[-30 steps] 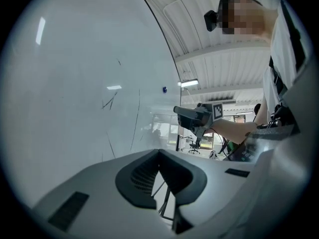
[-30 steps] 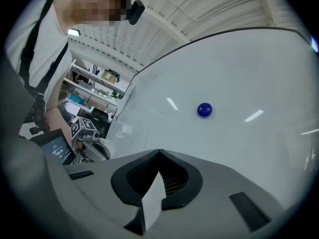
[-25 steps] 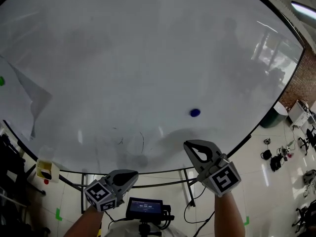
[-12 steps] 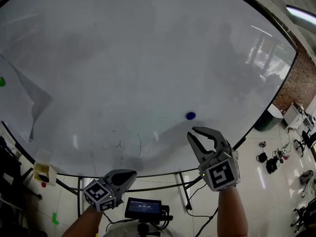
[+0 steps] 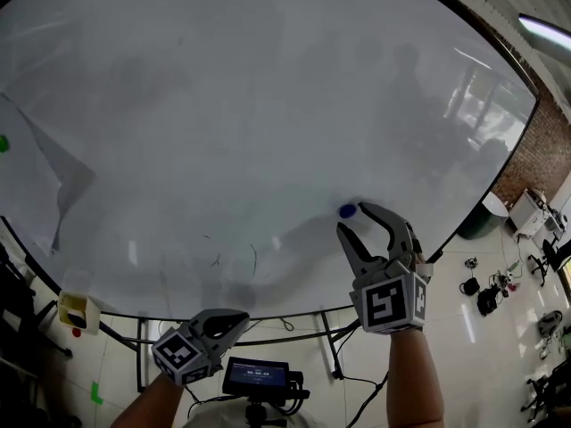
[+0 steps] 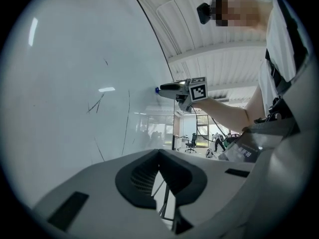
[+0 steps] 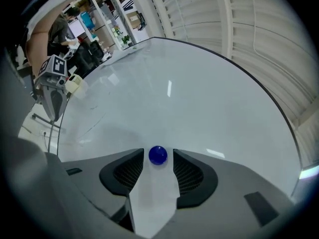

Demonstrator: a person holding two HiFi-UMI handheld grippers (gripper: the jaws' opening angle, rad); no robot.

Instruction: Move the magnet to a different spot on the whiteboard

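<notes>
— Which of our claws is nearest us?

— Our left gripper (image 5: pixel 230 317). It hangs below the bottom edge of the big glossy white whiteboard (image 5: pixel 223 105), with its jaws pressed together on nothing.

— And our right one?

— Our right gripper (image 5: pixel 353 218) is up at the board with its jaws spread wide; they have just been opening. The small round blue magnet (image 5: pixel 347 210) sits between the fingertips. We can see a sliver of white board on either side of it, so the pads are not pressing on it.

— Where is the magnet on the board?

— It clings to the surface close to the bottom edge, over toward the lower right corner.

— What do we see beyond that?

— Left along the bottom edge there are a few thin dark pen strokes (image 5: pixel 234 257). Farther off, by the left edge, a white sheet of paper (image 5: pixel 40 172) lies against the board with one corner curling.
</notes>
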